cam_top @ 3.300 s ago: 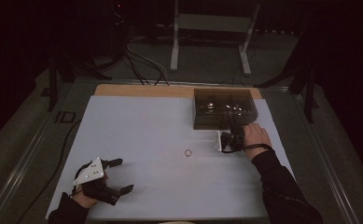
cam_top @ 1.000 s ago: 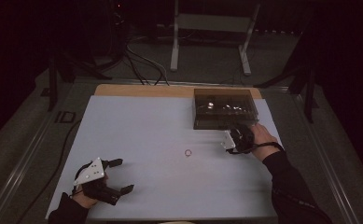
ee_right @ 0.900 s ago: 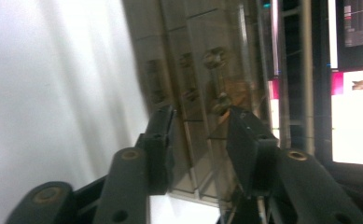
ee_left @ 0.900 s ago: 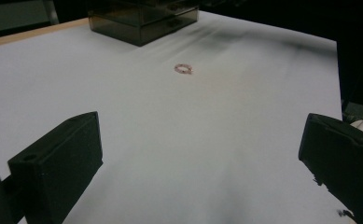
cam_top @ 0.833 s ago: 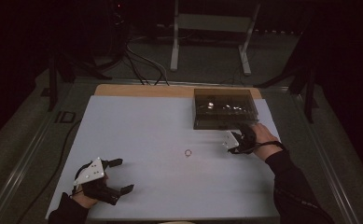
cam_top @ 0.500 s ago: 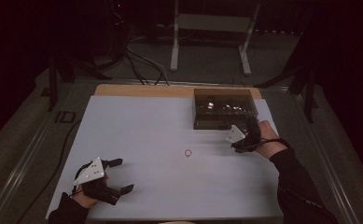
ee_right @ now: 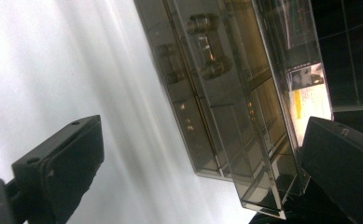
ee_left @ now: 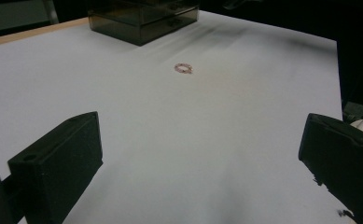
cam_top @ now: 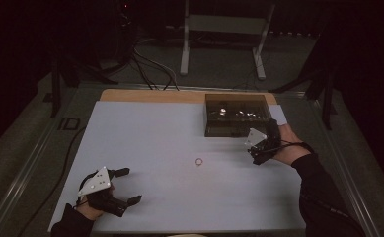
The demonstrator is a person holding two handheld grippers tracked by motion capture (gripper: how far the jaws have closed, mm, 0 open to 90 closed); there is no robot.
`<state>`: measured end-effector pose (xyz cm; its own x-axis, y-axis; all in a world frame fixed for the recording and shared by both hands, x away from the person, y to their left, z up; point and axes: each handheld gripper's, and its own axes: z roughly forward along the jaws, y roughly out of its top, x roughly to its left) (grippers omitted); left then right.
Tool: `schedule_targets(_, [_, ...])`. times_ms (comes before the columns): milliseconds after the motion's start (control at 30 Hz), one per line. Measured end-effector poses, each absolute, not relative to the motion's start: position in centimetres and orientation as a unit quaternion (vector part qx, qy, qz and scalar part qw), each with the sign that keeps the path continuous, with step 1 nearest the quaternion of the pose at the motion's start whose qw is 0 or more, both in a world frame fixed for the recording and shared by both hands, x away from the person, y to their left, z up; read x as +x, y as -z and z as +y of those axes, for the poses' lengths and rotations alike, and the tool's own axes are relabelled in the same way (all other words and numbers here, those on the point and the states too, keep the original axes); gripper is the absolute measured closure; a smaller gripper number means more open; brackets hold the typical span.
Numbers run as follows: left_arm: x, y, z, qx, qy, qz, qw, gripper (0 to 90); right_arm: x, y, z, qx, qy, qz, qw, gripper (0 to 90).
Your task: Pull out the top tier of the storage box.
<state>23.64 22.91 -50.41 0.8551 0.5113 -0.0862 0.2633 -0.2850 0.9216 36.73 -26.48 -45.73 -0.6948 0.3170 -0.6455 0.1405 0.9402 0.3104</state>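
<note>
A small pinkish ring (cam_top: 199,161) (ee_left: 184,68) lies flat on the white table top (cam_top: 145,143), near its middle. A smoky transparent drawer box (cam_top: 236,116) (ee_left: 144,18) (ee_right: 226,107) stands at the back right, and metal handles show on its drawer fronts. My right gripper (cam_top: 263,143) (ee_right: 202,140) hovers at the box's front right corner, rolled on its side. Its jaws have just been opening and stand wide, with nothing pressed between them. My left gripper (cam_top: 115,190) (ee_left: 198,135) rests low near the front left, open and empty, and it looks toward the ring.
A white card or label (cam_top: 278,114) lies beside the box on its right. A wooden strip (cam_top: 150,96) runs along the table's back edge. Cables and a metal stand (cam_top: 219,29) are on the dark floor beyond.
My right hand has shifted to the right along the box's front and lifted slightly. The left gripper and the ring have stayed in place.
</note>
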Motion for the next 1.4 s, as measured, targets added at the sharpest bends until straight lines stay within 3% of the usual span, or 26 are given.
schedule_targets(1033, [23.6,50.4,22.8,0.795,-0.113,0.243,0.544,1.1,40.1,42.2,-28.7,0.111,-0.125,0.949,0.267,6.5])
schedule_targets(1300, [23.6,50.5,22.9,0.794,-0.112,0.244,0.545,1.1,41.5,41.1,-28.2,0.114,-0.101,0.96,0.233,17.1])
schedule_targets(1400, [23.6,50.4,22.9,0.793,-0.112,0.244,0.547,1.1,41.8,41.1,-28.2,0.105,-0.096,0.963,0.228,25.0])
